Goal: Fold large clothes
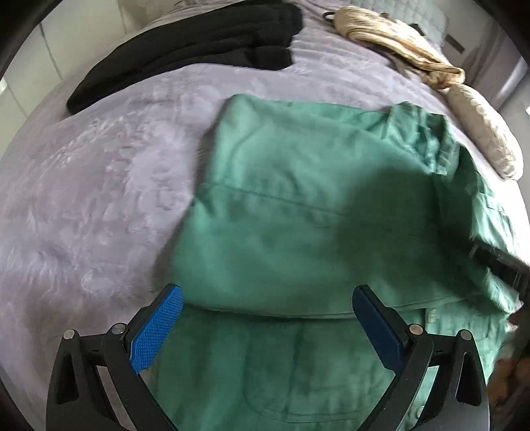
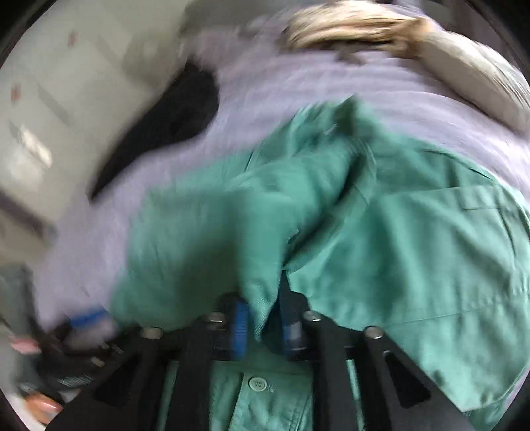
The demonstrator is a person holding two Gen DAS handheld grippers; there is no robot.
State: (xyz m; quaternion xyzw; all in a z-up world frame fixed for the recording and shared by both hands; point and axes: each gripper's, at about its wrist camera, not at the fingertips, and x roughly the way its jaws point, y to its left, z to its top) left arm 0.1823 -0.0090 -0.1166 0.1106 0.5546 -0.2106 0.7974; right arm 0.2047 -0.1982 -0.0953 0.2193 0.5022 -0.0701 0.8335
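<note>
- Left wrist view: green shirt (image 1: pixel 298 205) lies spread on the lilac bedspread (image 1: pixel 99 199), centre to right of frame, one part folded over with the fold edge running across near the camera.
- Left gripper (image 1: pixel 266 298) hangs over the near edge of the shirt, jaws spread wide, blue pads (image 1: pixel 159 328) clear of the cloth, nothing between them: released.
- Black garment (image 1: pixel 185 49) folded at far left on the bed, well apart from the shirt.
- Tan bundle (image 1: pixel 397 39) at far right, pale pillow (image 1: pixel 480 129) just beside it at the right edge.
- Dark part of the other gripper shows at the right edge over the shirt; a bit of a hand below it, blurred.
- Right wrist view: heavy motion blur. Right gripper (image 2: pixel 265 326) sits low centre, a flap of the green shirt (image 2: pixel 397 248) hanging down between its blue pads (image 2: pixel 240 326).
- Jaws partway apart, a gap visible beside the cloth, pads not pressing: letting go.
- Shirt button (image 2: pixel 257 384) visible under the gripper.
- Black garment (image 2: pixel 179 112) far left, tan bundle (image 2: pixel 357 26) at top, bedspread (image 2: pixel 298 86) between.
</note>
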